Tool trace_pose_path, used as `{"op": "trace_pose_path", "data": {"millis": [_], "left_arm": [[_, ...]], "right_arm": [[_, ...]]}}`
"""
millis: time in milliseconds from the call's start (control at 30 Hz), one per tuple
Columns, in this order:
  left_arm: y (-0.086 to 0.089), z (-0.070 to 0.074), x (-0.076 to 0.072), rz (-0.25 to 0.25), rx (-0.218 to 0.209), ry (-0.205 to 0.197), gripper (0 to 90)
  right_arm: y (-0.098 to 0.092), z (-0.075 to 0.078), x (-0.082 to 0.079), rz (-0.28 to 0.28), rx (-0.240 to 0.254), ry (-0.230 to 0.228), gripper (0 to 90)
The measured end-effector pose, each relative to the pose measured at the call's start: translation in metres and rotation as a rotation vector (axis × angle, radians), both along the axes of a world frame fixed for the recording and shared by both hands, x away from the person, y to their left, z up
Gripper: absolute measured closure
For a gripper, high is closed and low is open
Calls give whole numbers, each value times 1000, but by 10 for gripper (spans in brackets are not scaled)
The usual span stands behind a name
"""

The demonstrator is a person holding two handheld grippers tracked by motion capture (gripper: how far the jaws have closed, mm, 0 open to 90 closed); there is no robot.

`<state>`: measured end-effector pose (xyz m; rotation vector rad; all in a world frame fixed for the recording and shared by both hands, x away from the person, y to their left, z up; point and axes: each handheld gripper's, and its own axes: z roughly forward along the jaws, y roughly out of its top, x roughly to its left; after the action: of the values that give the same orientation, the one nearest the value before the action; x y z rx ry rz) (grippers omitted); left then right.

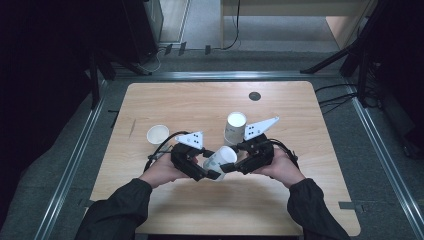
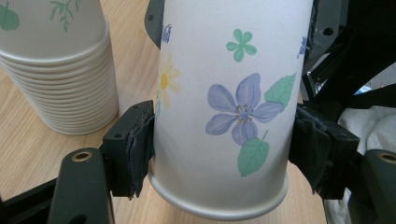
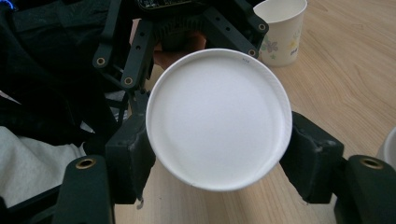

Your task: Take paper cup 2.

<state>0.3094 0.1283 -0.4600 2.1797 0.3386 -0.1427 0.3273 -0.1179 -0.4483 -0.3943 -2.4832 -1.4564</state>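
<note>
A white paper cup printed with flowers lies on its side just above the table, held between both grippers. My left gripper clamps it from the left; in the left gripper view its pads press on the cup's wall near the rolled rim. My right gripper comes in from the right. In the right gripper view the cup's white base faces the camera, and both pads lie against its sides.
An upside-down stack of matching cups stands just behind the grippers. A single upright cup sits to the left. A dark round grommet lies near the far edge of the wooden table.
</note>
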Motion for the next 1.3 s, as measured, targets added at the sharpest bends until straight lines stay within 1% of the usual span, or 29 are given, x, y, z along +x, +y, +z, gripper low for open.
{"op": "trace_pose_path", "data": {"millis": [67, 100, 167, 200, 267, 400, 500, 533, 633, 700, 733, 767, 833, 867, 900, 933, 1000, 1033, 1100, 1133, 1200, 1300], "left_arm": [[1, 1, 0, 4, -8, 4, 277], [2, 1, 0, 8, -6, 1, 277], [3, 2, 1, 9, -4, 3, 277], [4, 3, 1, 13, -3, -1, 277], [7, 4, 1, 16, -5, -1, 277], [12, 8, 2, 26, -3, -6, 277], [17, 14, 4, 29, 20, -8, 276], [18, 16, 4, 29, 32, -15, 276], [21, 22, 5, 29, 64, -24, 276], [23, 25, 6, 29, 60, -14, 276], [23, 28, 7, 28, 68, -23, 276], [23, 31, 8, 32, 67, -20, 276], [23, 36, 11, 22, 78, -17, 276], [22, 38, 14, 13, 95, -12, 276], [21, 40, 14, 18, 105, -19, 276], [20, 42, 16, 6, 125, -17, 276], [18, 44, 18, -10, 151, -21, 275], [16, 45, 18, -19, 165, -10, 275], [14, 47, 19, -31, 200, -27, 275], [12, 48, 19, -34, 208, -20, 274], [11, 49, 20, -46, 218, -19, 274], [10, 50, 20, -48, 235, -26, 274]], "right_arm": [[0, 0, 0, 0, 0, 0, 305], [-1, 0, 0, 0, 0, -1, 300], [-2, 0, -1, 5, 0, -15, 279], [-3, 0, -2, 6, -9, -27, 273], [-3, 0, -2, 7, -13, -31, 271], [-7, -2, -4, -12, -36, -40, 266], [-11, -4, -6, -30, -55, -49, 266], [-12, -5, -7, -34, -62, -52, 266], [-16, -5, -11, -52, -67, -78, 271], [-17, -6, -13, -58, -73, -85, 274], [-18, -7, -14, -51, -70, -82, 276], [-19, -8, -15, -53, -76, -86, 276], [-19, -10, -16, -58, -88, -88, 276], [-19, -11, -17, -66, -92, -91, 276], [-19, -11, -17, -78, -99, -95, 277], [-19, -12, -17, -87, -103, -98, 279], [-20, -13, -17, -106, -114, -103, 281], [-20, -13, -17, -115, -113, -103, 282], [-22, -13, -16, -129, -114, -107, 282], [-23, -14, -16, -136, -114, -113, 282], [-24, -13, -16, -146, -110, -121, 282], [-25, -12, -16, -151, -98, -128, 284]]}}
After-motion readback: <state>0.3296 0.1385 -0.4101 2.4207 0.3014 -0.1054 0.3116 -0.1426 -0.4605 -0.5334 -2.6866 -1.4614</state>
